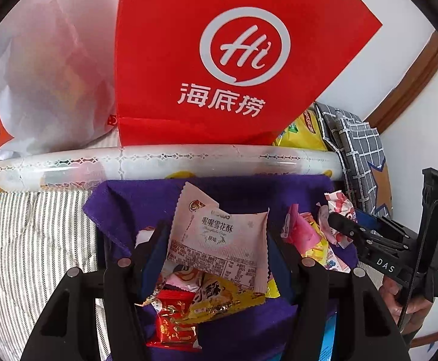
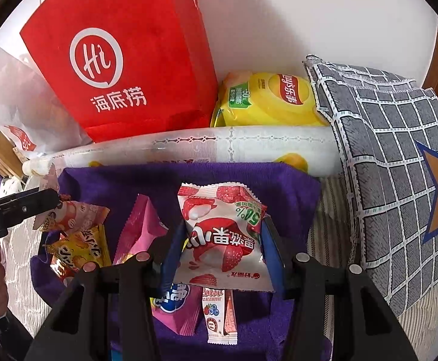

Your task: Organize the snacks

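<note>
My left gripper (image 1: 217,240) is shut on a pale pink snowflake-crisp packet (image 1: 219,240), held above a purple cloth (image 1: 234,325) strewn with snacks: a red candy (image 1: 173,322) and a yellow packet (image 1: 222,297) lie below it. My right gripper (image 2: 219,246) is shut on a white and red strawberry gummy packet (image 2: 222,237) above the same purple cloth (image 2: 249,180). Under it lie a pink packet (image 2: 137,231), a purple packet (image 2: 176,307) and a small berry sachet (image 2: 219,313). The right gripper also shows in the left wrist view (image 1: 342,225), at the right.
A red Haidilao bag (image 1: 219,60) (image 2: 122,69) stands behind a rolled plastic sheet (image 1: 188,158) (image 2: 219,144). A white plastic bag (image 1: 38,75) is left of it. A yellow Lay's chip bag (image 2: 273,99) and a grey checked cushion (image 2: 393,165) sit at the right. Striped bedding (image 1: 23,240) lies underneath.
</note>
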Available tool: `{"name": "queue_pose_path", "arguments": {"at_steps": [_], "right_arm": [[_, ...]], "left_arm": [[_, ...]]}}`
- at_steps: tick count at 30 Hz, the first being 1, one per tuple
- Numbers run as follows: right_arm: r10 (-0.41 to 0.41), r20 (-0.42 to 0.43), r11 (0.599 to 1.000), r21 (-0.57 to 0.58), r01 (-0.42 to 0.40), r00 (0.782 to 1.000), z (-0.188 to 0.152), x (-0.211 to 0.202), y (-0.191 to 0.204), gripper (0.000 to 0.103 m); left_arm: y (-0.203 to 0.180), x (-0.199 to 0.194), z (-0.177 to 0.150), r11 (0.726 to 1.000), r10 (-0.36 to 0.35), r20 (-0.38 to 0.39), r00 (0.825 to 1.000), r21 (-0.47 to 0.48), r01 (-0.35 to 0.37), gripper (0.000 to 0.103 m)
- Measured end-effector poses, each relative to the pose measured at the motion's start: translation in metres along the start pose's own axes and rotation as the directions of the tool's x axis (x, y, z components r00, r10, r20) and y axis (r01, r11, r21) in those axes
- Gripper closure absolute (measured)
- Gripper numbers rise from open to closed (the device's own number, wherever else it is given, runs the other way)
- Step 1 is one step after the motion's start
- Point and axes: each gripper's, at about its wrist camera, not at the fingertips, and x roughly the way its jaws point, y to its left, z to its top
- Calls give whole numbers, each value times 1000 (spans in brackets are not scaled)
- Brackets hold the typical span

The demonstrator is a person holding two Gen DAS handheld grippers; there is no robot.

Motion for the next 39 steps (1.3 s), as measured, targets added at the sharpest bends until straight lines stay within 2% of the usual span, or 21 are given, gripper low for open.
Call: {"name": "queue_pose_path", "arguments": {"at_steps": [36,39], "right_arm": [[-6,-15,997,-71,4,1000,-2,3,6,50],[-8,-1,998,-66,8,1000,-2,-1,5,43]], "left_arm": [[-12,13,-6,994,87,-23,996,73,-85,41],[-10,14,-6,993,96,-27,995,70,-94,41]]}}
